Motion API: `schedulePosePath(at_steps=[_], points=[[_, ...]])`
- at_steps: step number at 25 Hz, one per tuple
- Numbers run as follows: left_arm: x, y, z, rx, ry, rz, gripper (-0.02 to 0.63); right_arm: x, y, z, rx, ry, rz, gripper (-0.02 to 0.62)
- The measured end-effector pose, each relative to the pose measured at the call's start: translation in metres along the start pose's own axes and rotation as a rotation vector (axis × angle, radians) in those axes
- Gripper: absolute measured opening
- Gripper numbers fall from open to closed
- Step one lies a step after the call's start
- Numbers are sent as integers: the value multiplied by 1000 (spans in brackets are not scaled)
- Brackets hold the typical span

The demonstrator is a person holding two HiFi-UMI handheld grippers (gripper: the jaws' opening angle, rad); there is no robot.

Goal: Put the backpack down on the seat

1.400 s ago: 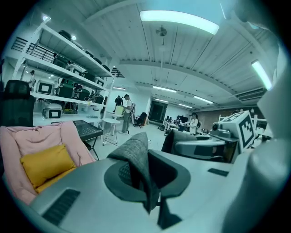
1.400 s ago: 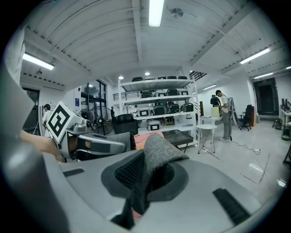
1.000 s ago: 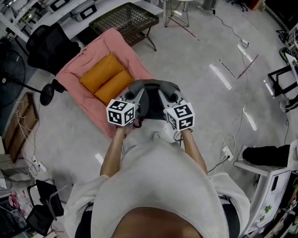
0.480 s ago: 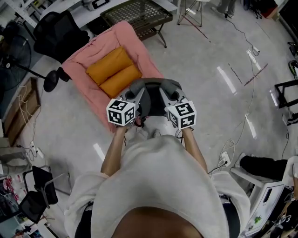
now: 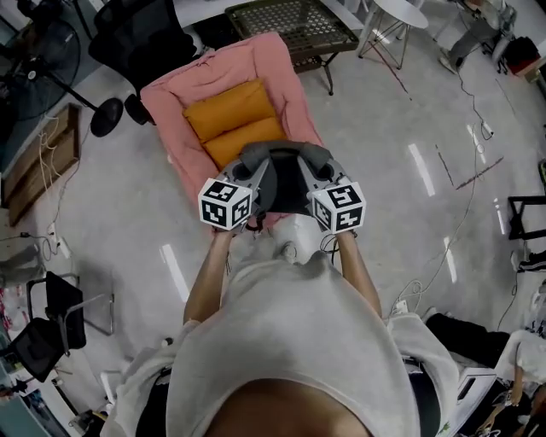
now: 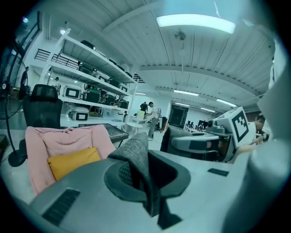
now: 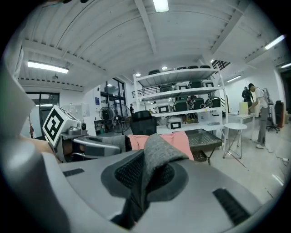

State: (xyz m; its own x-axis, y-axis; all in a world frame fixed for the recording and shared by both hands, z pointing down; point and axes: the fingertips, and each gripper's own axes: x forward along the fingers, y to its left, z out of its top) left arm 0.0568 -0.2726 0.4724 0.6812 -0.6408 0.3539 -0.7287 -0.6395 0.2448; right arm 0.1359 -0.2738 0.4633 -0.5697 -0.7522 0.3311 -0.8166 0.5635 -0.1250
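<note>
A grey and black backpack (image 5: 287,175) hangs in front of the person, just short of the near end of the pink seat (image 5: 286,72). Two orange cushions (image 5: 232,108) lie on that seat. My left gripper (image 5: 252,177) is shut on a grey shoulder strap (image 6: 138,157). My right gripper (image 5: 316,173) is shut on the other grey strap (image 7: 153,157). In the left gripper view my left gripper (image 6: 142,178) pinches the strap, with the pink seat (image 6: 68,136) beyond. In the right gripper view my right gripper (image 7: 144,178) does the same, seat (image 7: 182,138) behind. The backpack's lower body is hidden.
A black office chair (image 5: 136,38) and a floor fan (image 5: 51,53) stand behind the seat at the left. A metal mesh table (image 5: 294,19) and a white round stool (image 5: 399,13) stand behind it at the right. Cables (image 5: 465,179) trail over the floor.
The seat has shifted in the head view from the left to straight ahead of the backpack. Both grippers keep the same hold on the straps.
</note>
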Motion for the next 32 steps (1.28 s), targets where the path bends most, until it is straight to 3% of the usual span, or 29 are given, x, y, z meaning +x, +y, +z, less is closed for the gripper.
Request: schedulePosePath(at_steps=[13,32], points=[[-25,77,-5,-62,-5,119,29,81,33,1,-35,54,127,29],[8,156,-44,-178,92,144,31,162,24,-45,10,195,170,29]])
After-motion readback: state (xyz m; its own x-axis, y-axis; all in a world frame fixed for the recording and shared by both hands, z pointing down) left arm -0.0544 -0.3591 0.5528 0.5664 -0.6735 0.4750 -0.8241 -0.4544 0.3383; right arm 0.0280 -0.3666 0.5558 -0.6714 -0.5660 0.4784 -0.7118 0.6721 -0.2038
